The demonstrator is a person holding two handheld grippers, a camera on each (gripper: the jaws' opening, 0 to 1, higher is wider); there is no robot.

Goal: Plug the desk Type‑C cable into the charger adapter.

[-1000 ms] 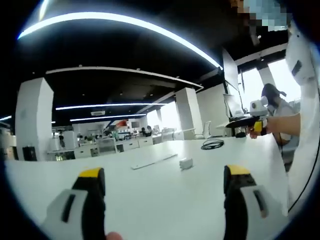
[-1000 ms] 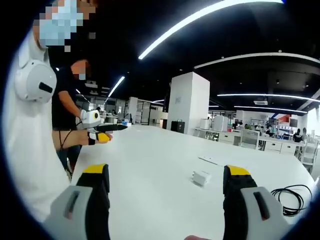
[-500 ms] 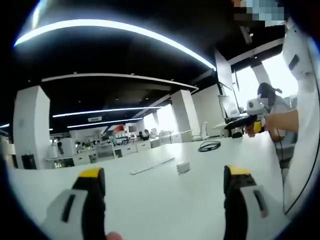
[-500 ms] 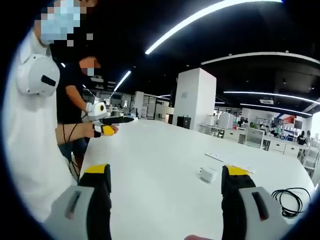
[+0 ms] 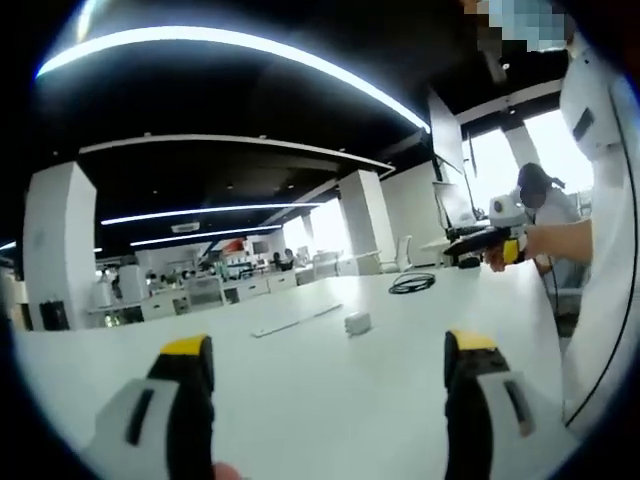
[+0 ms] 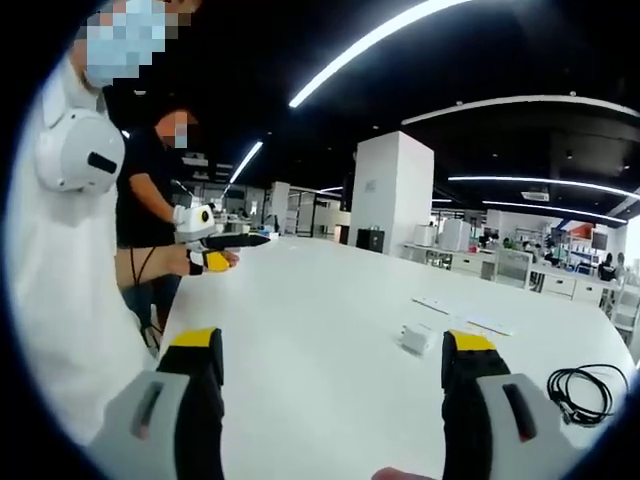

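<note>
A small white charger adapter (image 5: 357, 323) lies on the white desk (image 5: 330, 400), well ahead of my left gripper (image 5: 325, 360), whose jaws stand wide apart with nothing between them. A coiled black Type-C cable (image 5: 412, 283) lies farther off to the right. In the right gripper view the adapter (image 6: 416, 339) sits just left of the right jaw, and the cable coil (image 6: 582, 389) lies at the far right. My right gripper (image 6: 330, 360) is open and empty too. Each gripper appears in the other's view, the right gripper (image 5: 487, 240) and the left gripper (image 6: 215, 245), held above the desk edge.
A long flat white strip (image 5: 295, 320) lies on the desk beyond the adapter. A person in white (image 6: 70, 300) holds the grippers; another person (image 6: 145, 200) stands behind. White pillars (image 6: 388, 195) and office desks fill the background.
Both views have shifted slightly with the hands. The adapter and cable lie where they were, and both grippers remain open.
</note>
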